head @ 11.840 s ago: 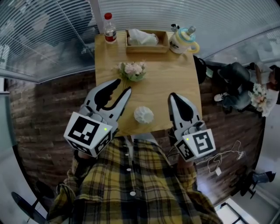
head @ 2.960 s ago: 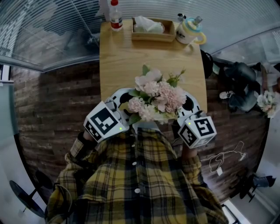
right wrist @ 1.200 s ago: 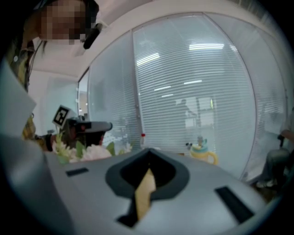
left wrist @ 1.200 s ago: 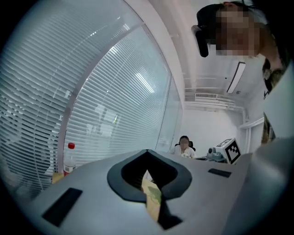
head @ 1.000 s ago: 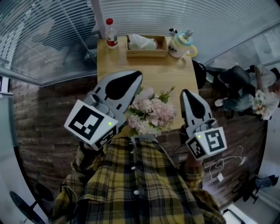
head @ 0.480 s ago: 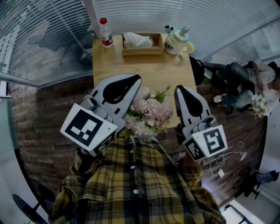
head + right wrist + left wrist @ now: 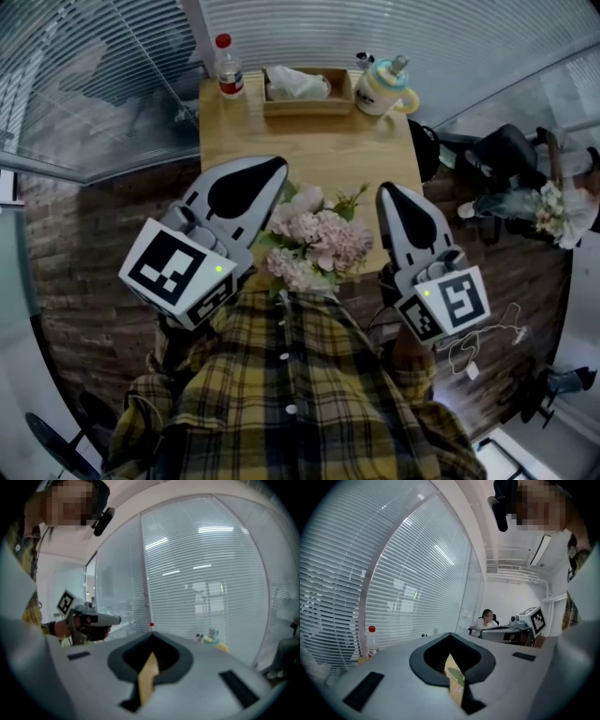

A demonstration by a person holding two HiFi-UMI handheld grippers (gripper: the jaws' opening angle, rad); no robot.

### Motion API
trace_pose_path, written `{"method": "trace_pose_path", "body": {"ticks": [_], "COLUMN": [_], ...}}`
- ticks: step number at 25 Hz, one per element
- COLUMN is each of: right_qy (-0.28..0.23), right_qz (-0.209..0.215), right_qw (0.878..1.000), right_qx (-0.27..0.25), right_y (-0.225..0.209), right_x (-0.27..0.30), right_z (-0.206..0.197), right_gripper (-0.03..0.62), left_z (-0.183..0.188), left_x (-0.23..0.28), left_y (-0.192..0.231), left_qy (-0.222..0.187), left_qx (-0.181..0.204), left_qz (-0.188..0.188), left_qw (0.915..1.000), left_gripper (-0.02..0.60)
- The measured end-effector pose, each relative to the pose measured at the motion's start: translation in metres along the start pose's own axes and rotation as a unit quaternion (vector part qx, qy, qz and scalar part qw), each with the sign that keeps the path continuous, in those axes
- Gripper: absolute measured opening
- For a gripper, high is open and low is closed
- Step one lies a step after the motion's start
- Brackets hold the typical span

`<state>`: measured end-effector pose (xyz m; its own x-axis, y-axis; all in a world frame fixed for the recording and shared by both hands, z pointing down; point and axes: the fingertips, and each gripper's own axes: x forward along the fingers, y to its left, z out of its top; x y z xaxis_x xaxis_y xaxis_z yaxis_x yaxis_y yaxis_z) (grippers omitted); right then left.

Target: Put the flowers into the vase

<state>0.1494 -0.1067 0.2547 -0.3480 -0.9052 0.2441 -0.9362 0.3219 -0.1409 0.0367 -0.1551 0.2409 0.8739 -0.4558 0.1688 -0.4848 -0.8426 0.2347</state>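
Nearest the onlooker, a person in a yellow plaid shirt [image 7: 281,394] is pressed up to the near end of a wooden table [image 7: 309,141], a gripper in each hand. The left gripper [image 7: 272,169] and the right gripper [image 7: 392,197] both point away across the table, each tilted a little downward. Each carries its black-and-white marker cube close to the person's body.

Both pairs of jaws are pressed together and pinch nothing. In the left gripper view only a thin slit shows where they meet [image 7: 451,639], with a sliver of tabletop and a green leaf beyond. The right gripper view shows the same closed seam [image 7: 151,639].

Between the two grippers the flowers [image 7: 317,239], a full bunch of pale pink and cream blooms with green leaves, stand at the table's near edge, just in front of the person's chest. The vase cannot be seen under the blooms. The left gripper is just beside the bunch; whether it touches the leaves cannot be told.

At the far end of the table stand a red-capped bottle [image 7: 225,66], a wooden tray [image 7: 305,109] holding white tissue, and a lidded cup [image 7: 380,89] with a yellow handle. Behind them runs a wall of window blinds [image 7: 422,37]. Off to the right, well apart from the table, a seated person [image 7: 506,159] is beside a second pale bunch [image 7: 553,206].
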Motion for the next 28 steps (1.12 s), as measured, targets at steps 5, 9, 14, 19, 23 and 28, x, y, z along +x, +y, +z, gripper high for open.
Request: {"method": "trace_pose_path", "body": {"ticks": [5,9,14,19,23,28], "right_qy": [0.001,0.005,0.008,0.010,0.009,0.003], "right_qz": [0.006,0.005,0.000,-0.003,-0.002,-0.001], "right_qw": [1.000,1.000,1.000,1.000,1.000,1.000], "right_qx": [0.001,0.001,0.001,0.006,0.007,0.002], "right_y": [0.0024,0.0021,0.0005,-0.0005,0.0004,-0.0017], "right_x": [0.0023,0.0024,0.0019,0.0006,0.0009,0.0032], "right_z": [-0.0022,-0.0046,-0.0077,-0.0105,-0.0091,-0.0047], "right_gripper": [0.012,0.012,0.012,0.012,0.012,0.012], "left_z": [-0.0007,-0.0012,-0.0004,-0.0009,-0.0005,0.0008], "left_x": [-0.0021,-0.0029,-0.0036,-0.0048,-0.0055,-0.0064], "left_y": [0.0022,0.0023,0.0025,0.0037,0.0028,0.0028], "left_qy": [-0.001,0.001,-0.003,-0.003,-0.004,-0.005], "left_qx": [-0.003,-0.002,-0.002,-0.005,-0.005,-0.004], "left_qz": [-0.001,0.003,-0.001,-0.001,-0.002,-0.003], "left_qw": [1.0000,1.0000,1.0000,1.0000,1.0000,1.0000], "left_gripper": [0.009,0.009,0.008,0.009,0.009,0.009]}}
